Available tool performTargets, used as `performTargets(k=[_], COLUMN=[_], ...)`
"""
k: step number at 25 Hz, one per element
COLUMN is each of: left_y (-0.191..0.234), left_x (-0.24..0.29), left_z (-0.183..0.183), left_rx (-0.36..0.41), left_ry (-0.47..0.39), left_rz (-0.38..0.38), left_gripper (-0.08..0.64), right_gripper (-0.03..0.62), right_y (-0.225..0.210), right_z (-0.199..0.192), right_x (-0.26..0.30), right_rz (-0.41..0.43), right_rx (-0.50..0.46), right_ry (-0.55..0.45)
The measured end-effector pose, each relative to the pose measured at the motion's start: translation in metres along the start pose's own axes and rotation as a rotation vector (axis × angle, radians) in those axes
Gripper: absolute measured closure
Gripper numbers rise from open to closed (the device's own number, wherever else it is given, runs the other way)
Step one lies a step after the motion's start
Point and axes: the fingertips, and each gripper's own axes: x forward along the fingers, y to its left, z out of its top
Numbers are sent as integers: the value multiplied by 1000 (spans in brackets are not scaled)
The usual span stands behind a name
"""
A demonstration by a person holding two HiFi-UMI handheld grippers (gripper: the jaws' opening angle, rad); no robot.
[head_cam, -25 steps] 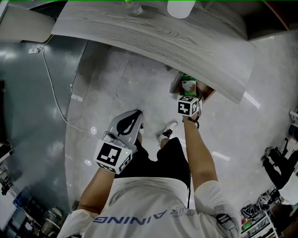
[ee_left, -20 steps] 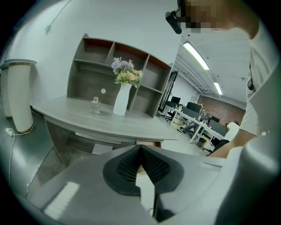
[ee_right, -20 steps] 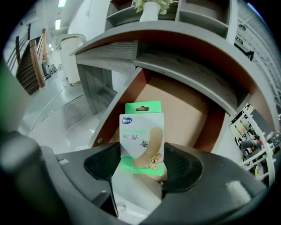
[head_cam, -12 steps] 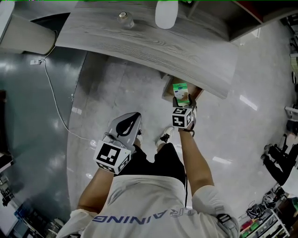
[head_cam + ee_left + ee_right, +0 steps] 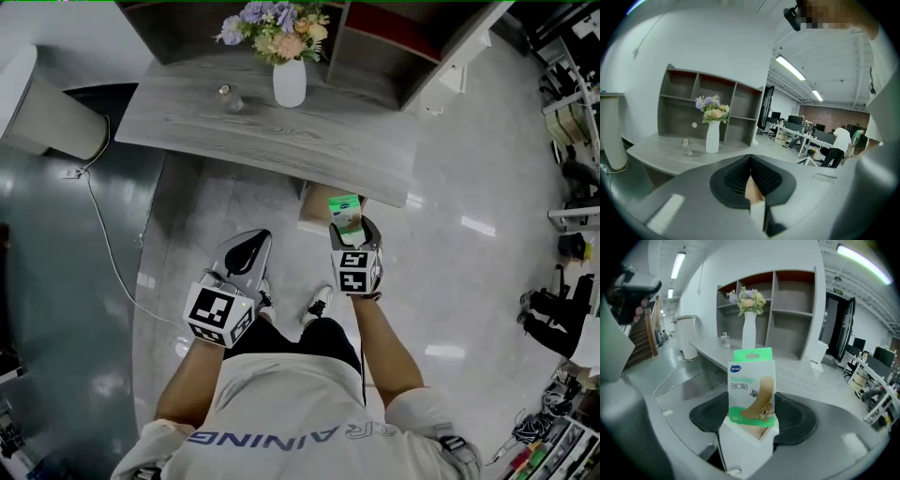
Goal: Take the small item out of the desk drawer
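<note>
On my right gripper (image 5: 752,417) the jaws stand wide, clamped on the box (image 5: 751,389), which is upright in the air just off the worktop (image 5: 272,141). Its base is hidden between my pads. It reads "Bandage", "创口贴" and "26"; the finer print is illegible. The drawer (image 5: 314,201) is mostly hidden under the worktop. On my left gripper (image 5: 751,174) the jaws are closed together, holding nothing.

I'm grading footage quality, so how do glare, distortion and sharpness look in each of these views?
Head view: fisheye curves the desk edge, and lights glare off the glossy floor. Left gripper view: dark vignetted corners, near foreground soft. Right gripper view: bandage box sharp, ceiling strip blown out.
</note>
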Motion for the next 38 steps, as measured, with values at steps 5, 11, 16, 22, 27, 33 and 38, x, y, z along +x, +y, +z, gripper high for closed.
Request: performTargets(k=[5, 11, 16, 22, 27, 33, 38], left_y=[-22, -39, -54, -72, -84, -89, -90], left_x=[-3, -10, -20, -35, -43, -46, -49], left_z=[39, 83, 119, 154, 168, 166, 163], left_rx=[42, 86, 119, 155, 171, 168, 165], left_ry=[-65, -147, -224, -301, -337, -341, -342], left_rz=[-12, -15, -41, -90, -119, -132, -135], left_gripper=[561, 561, 561, 561, 561, 561, 561], right_gripper=[273, 273, 273, 273, 273, 273, 273], right_y=[-19, -45, -62, -61, -60, -59, -58], right_z=[47, 112, 171, 228, 246, 241, 238], right_x=[-65, -140, -208, -283, -318, -324, -325], right_rz=[-5, -15, -40, -44, -41, -50, -54], right_rx=[54, 50, 45, 22, 16, 27, 32], right_ry=[-102, -270, -441, -614, -681, -680, -679])
